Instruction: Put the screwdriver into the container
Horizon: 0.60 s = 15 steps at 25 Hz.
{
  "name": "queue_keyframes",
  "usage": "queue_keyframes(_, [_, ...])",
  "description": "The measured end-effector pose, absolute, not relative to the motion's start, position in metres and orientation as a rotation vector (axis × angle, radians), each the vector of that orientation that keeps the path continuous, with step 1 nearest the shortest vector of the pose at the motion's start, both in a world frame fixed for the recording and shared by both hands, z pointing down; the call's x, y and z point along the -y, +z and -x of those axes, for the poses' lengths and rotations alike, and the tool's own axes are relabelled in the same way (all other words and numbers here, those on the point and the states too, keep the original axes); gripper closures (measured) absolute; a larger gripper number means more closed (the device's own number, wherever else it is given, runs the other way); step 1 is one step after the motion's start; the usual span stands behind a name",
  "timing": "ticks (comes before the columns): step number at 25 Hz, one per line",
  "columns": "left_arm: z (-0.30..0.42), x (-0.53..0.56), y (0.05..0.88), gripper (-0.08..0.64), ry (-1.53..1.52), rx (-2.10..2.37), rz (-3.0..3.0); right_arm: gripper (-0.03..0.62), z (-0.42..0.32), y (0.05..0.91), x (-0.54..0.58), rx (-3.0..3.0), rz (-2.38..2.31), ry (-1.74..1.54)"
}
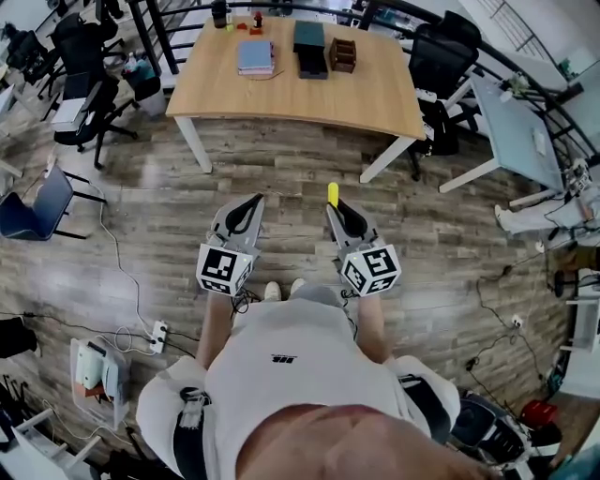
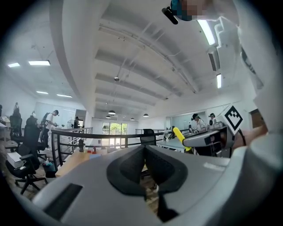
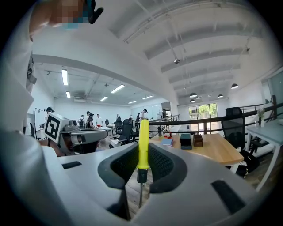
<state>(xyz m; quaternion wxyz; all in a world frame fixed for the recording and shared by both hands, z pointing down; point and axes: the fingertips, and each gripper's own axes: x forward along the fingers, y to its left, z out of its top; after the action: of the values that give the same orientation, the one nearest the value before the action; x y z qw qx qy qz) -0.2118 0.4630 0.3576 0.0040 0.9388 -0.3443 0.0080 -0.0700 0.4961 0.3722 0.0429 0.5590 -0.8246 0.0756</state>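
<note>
My right gripper (image 3: pixel 142 164) is shut on a screwdriver (image 3: pixel 143 145) that has a yellow handle and a thin metal shaft. The handle sticks out past the jaw tips, handle forward, and shows as a yellow tip (image 1: pixel 333 194) in the head view. My left gripper (image 1: pixel 247 212) is held beside it at the same height, shut with nothing between its pads. Both hang over the wooden floor, well short of the table. A small brown wooden container (image 1: pixel 343 54) stands on the far table (image 1: pixel 375 98), next to a dark box (image 1: pixel 310 49).
A blue book (image 1: pixel 255 56) and small red items (image 1: pixel 256 21) also lie on the table. Office chairs (image 1: pixel 80 89) stand left and right of it, with a glass-topped desk (image 1: pixel 511 127) at right. Cables and a power strip (image 1: pixel 157 333) lie on the floor.
</note>
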Motion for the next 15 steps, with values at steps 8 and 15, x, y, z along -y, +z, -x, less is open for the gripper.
queue_keyframes(8, [0.206, -0.443, 0.359, 0.551, 0.031, 1.044, -2.954, 0.534, 0.066, 0.372, -0.477, 2.508, -1.740, 0.226])
queue_keyframes(15, [0.195, -0.415, 0.363, 0.551, 0.049, 1.027, -2.962, 0.534, 0.056, 0.376, -0.449, 2.506, -1.752, 0.239])
